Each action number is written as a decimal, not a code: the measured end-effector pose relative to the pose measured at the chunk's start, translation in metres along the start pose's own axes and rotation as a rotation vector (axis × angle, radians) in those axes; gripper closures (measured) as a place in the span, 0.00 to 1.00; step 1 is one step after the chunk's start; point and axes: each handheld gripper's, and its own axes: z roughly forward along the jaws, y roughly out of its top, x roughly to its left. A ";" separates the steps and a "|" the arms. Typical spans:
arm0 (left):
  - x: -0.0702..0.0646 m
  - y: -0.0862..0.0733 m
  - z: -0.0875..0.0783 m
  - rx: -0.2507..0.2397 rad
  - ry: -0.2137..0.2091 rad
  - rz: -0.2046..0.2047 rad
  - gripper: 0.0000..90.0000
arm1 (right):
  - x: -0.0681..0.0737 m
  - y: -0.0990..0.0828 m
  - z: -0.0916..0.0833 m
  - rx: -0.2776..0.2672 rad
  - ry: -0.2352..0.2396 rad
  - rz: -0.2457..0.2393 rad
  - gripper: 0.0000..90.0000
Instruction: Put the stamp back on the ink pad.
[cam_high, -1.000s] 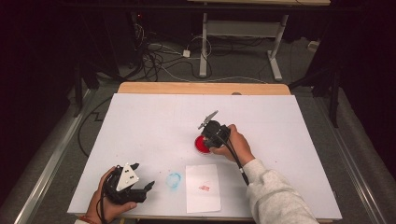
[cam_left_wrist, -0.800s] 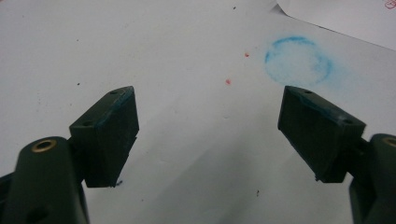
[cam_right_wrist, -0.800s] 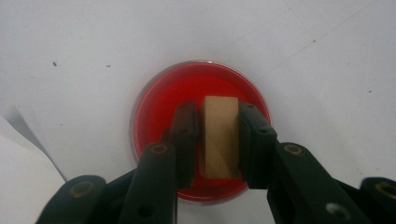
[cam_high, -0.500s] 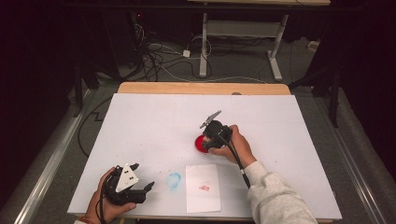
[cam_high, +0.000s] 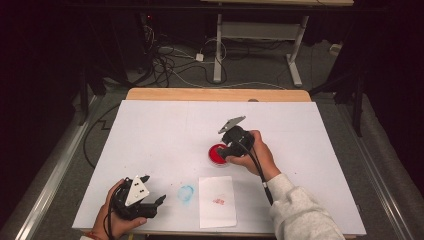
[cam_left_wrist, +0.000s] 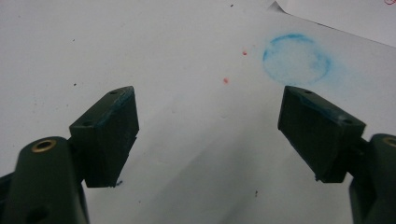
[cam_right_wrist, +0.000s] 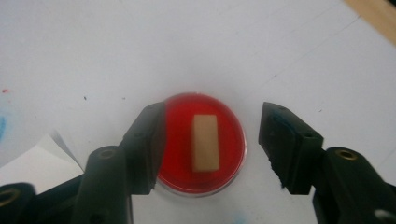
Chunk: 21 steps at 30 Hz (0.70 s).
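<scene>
A round red ink pad (cam_right_wrist: 201, 142) lies on the white table, and a small tan block (cam_right_wrist: 206, 142) lies flat in its middle. My right gripper (cam_right_wrist: 212, 144) hovers just above it, its jaws having just been opening; the block lies free between them, untouched. From the high view the same red ink pad (cam_high: 217, 153) sits mid-table beneath the right gripper (cam_high: 229, 148). The left gripper (cam_high: 151, 200) rests at the near left edge, open and holding nothing. Seen from the left gripper (cam_left_wrist: 208, 135), a blue ink ring (cam_left_wrist: 297, 58) marks the table ahead.
A white sheet of paper (cam_high: 217, 201) with a red stamp mark (cam_high: 218, 201) lies near the front edge, beside the blue ink ring (cam_high: 186, 193). A wooden strip (cam_high: 217, 94) borders the table's far edge. Cables and desk legs lie on the floor beyond.
The right gripper has lifted slightly off the red pad. The left hand has stayed where it was.
</scene>
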 end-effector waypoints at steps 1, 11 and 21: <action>0.000 0.000 0.000 0.001 0.001 0.000 0.22 | 0.000 0.000 -0.003 -0.011 -0.012 -0.002 0.45; -0.001 -0.002 -0.002 0.008 0.009 -0.004 0.22 | 0.000 -0.010 -0.036 -0.147 -0.069 0.001 0.32; -0.001 -0.002 -0.002 0.012 0.014 -0.007 0.22 | 0.006 -0.037 -0.068 -0.274 -0.121 -0.019 0.30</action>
